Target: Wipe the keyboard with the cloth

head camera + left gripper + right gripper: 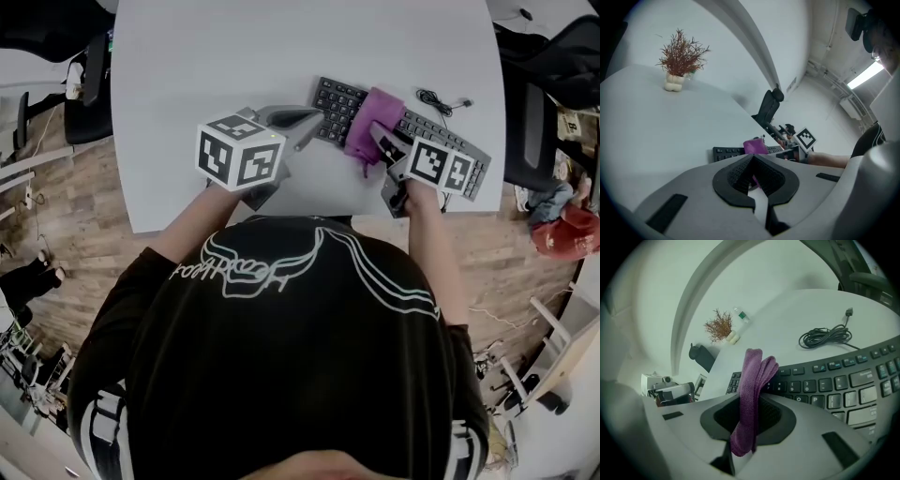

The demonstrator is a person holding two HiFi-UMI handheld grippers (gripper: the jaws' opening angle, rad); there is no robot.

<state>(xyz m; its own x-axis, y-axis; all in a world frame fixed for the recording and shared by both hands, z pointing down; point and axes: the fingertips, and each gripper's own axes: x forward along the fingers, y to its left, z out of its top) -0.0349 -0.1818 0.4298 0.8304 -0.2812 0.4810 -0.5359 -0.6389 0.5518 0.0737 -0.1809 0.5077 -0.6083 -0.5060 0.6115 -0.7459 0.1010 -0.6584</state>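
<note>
while the right gripper [378, 141] sat over the front edge of the keyboard [450, 141], its jaws were clamped on the purple cloth [367, 124]. from the right gripper view the cloth [752, 385] was a folded band, pinched between the dark pads of the gripper [749, 425], with a loop rising above the jaws and a short end hanging below them. in the head view the cloth lay bunched on the keys, left of the keyboard's middle.

the black keyboard [843, 385] lay at a slant on the white table [206, 66], near the person's edge of it. a coiled black cable [437, 98] rested on the table just beyond the keyboard, apart from it, and showed again in the right gripper view [826, 337].

the left gripper [307, 125] hovered low over bare table, its tips pointing at the keyboard's left end (whether they touched it could not be told). in its own view the left gripper [754, 180] had its jaws drawn together at the tips, with only a narrow slit lower down and nothing held between them. past those jaws the keyboard [727, 152] and the cloth [754, 146] were in sight.

a small reddish plant [682, 56] in a pale pot stood far back on the table [656, 131], well apart from everything else; it also showed in the right gripper view [719, 325].
</note>
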